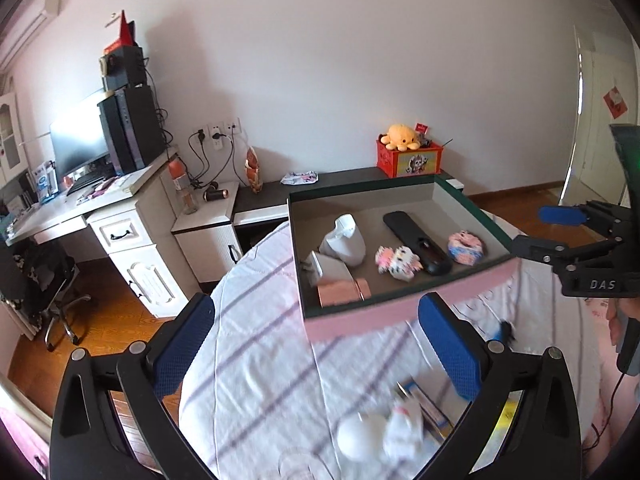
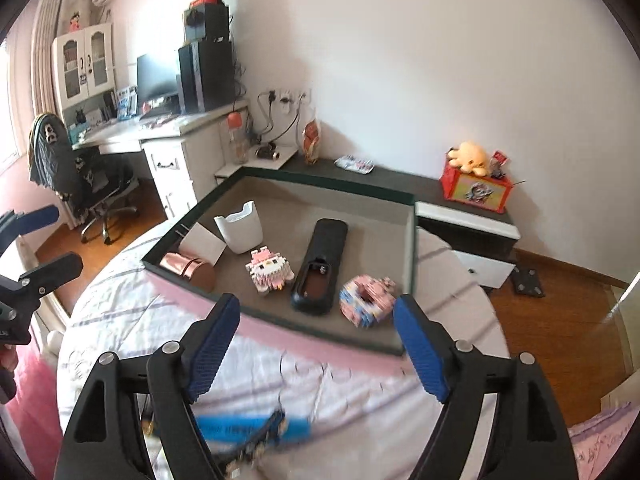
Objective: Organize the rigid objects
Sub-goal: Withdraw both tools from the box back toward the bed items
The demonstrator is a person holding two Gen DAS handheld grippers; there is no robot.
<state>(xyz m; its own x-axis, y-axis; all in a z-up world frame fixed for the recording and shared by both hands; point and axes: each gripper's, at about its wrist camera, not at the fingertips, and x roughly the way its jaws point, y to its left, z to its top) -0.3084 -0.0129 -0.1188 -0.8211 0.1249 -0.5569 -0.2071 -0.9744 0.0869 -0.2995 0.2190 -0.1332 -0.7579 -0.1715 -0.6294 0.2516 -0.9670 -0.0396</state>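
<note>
Box (image 2: 408, 240) w/ pink outer wall & dark green rim sits on the bed's striped sheet (image 1: 256, 344). Already inside: black remote (image 2: 320, 268), white cup (image 2: 240, 232), block-built cat figure (image 2: 268, 270), block-built pink ring (image 2: 366, 300), copper-coloured cylinder (image 2: 188, 270) and a white charger-like block (image 2: 202, 242).

Left gripper (image 1: 316, 344) is spread wide, nothing btwn the blue pads; it hangs over the sheet just short of the box's near wall. Right gripper (image 2: 316, 344) is likewise spread & empty, facing the box front.

Loose stuff not yet boxed lies near the left claw: a white round object (image 1: 356, 434) touching a small white figure (image 1: 404, 424), both blurred, plus a flat packet (image 1: 432, 404) beside them. Under the right claw, a blue tube-like item (image 2: 248, 428), blurred, w/ sth dark across it; can't tell what.

Handling guess: all look light & stiff. White round object prob smooth, may slip, so pinch across its widest part. Block figure prob brittle at joints; grip the body, not ears or limbs, w/ gentle squeeze. Flat packet sits low on soft bedding, so take it by a long edge. Blue tube: grab mid-length, across the narrow side.
</note>
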